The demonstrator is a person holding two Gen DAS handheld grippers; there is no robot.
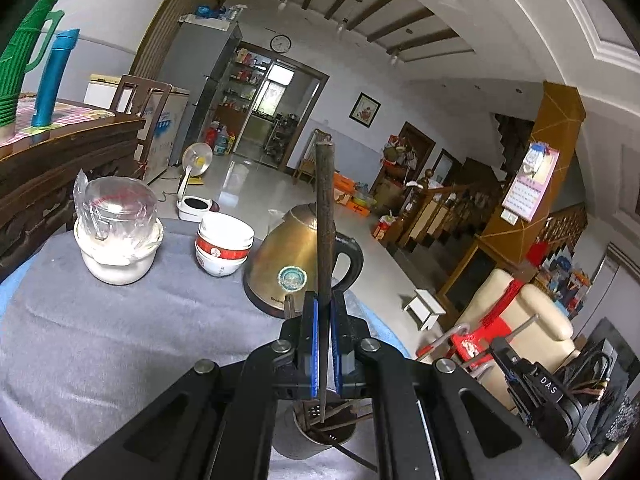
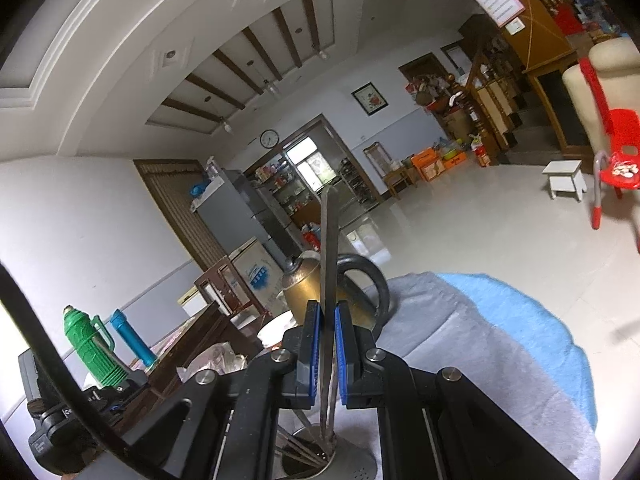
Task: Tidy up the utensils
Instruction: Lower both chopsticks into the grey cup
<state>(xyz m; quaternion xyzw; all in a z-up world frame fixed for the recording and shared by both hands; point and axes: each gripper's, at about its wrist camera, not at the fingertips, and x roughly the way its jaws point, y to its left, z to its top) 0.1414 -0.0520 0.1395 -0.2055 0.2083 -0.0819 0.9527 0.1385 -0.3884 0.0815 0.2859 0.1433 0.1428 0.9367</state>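
Note:
My left gripper [image 1: 324, 310] is shut on a dark utensil handle [image 1: 325, 216] that stands upright, its lower end down in a metal utensil holder [image 1: 320, 436] with several other utensils. My right gripper [image 2: 328, 316] is shut on a flat metal utensil handle [image 2: 330, 248], also upright, its lower end in the same metal holder [image 2: 316, 456]. The other gripper shows at the right edge of the left wrist view [image 1: 520, 368] and at the lower left of the right wrist view [image 2: 60, 420].
On the grey cloth [image 1: 100, 340] stand a brass kettle [image 1: 288, 252], stacked white bowls [image 1: 224, 246] and a plastic-wrapped white pot [image 1: 116, 232]. A wooden table [image 1: 60, 152] with a green thermos [image 2: 90, 344] and a blue flask [image 2: 132, 336] is on the left.

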